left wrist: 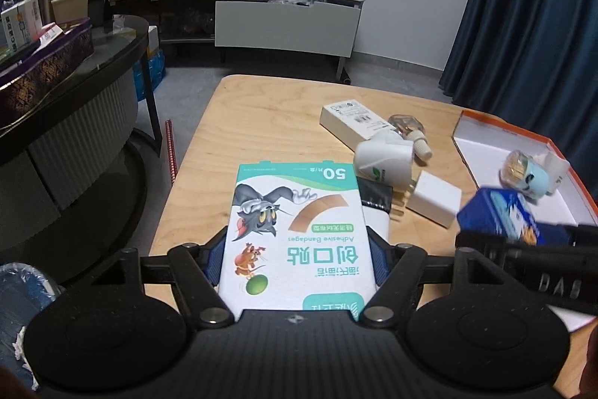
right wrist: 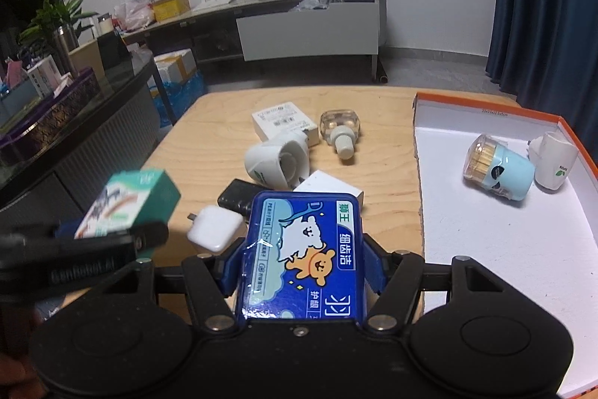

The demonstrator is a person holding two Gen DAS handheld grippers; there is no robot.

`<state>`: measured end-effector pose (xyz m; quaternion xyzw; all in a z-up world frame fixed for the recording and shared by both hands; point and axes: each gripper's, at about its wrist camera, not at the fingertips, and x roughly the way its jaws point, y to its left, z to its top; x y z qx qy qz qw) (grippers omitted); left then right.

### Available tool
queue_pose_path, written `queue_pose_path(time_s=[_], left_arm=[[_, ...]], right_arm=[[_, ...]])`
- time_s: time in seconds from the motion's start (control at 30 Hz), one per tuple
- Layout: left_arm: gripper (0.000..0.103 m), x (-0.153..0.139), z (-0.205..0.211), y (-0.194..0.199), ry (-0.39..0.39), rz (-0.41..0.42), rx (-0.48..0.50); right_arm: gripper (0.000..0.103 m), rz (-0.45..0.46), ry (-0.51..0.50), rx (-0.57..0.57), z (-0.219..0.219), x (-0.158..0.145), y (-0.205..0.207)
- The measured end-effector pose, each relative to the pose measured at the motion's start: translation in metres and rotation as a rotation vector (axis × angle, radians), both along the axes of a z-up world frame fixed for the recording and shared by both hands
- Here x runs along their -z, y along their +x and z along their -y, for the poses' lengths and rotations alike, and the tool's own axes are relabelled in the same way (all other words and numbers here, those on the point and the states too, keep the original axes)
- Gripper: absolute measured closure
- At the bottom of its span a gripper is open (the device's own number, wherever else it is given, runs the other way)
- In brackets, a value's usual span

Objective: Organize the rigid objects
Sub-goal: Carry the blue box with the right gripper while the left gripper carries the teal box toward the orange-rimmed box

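Grippers (left wrist: 299, 249) (right wrist: 301, 262) hold one box each; tray (right wrist: 486, 249) holds two items.

Glossy cardboard bandage box (left wrist: 299, 242); matt pale wooden table (left wrist: 254, 122).

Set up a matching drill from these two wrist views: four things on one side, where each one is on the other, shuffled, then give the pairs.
Things:
1. bandage box
2. blue tin
3. toothpick jar
4. clear bottle

Places:
A. lying on its side in the orange-edged tray
B. held between the right gripper's fingers
C. lying on the wooden table, outside the tray
D. held between the left gripper's fingers

Pairs: 1-D, 2-B, 3-A, 4-C
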<state>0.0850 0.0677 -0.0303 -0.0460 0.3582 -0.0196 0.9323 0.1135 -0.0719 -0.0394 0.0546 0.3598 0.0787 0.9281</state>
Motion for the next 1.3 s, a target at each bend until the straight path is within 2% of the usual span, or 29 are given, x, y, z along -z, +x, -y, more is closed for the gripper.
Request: queue_pose_path(time_s=[0.37, 0.67, 1.3], left_arm=[[0.031, -0.006, 0.008, -0.013, -0.017, 0.039, 0.042], [0.031, -0.004, -0.004, -0.012, -0.051, 0.048, 0.029], [0.031, -0.006, 0.0, -0.012, -0.068, 0.061, 0.038]], right_arm=[[0.027, 0.014, 0.011, 0.022, 0.008, -0.01, -0.006], [0.027, 0.005, 0.007, 0.027, 0.005, -0.009, 0.0], [0.027, 0.009, 0.022, 0.039, 0.013, -0.009, 0.001]])
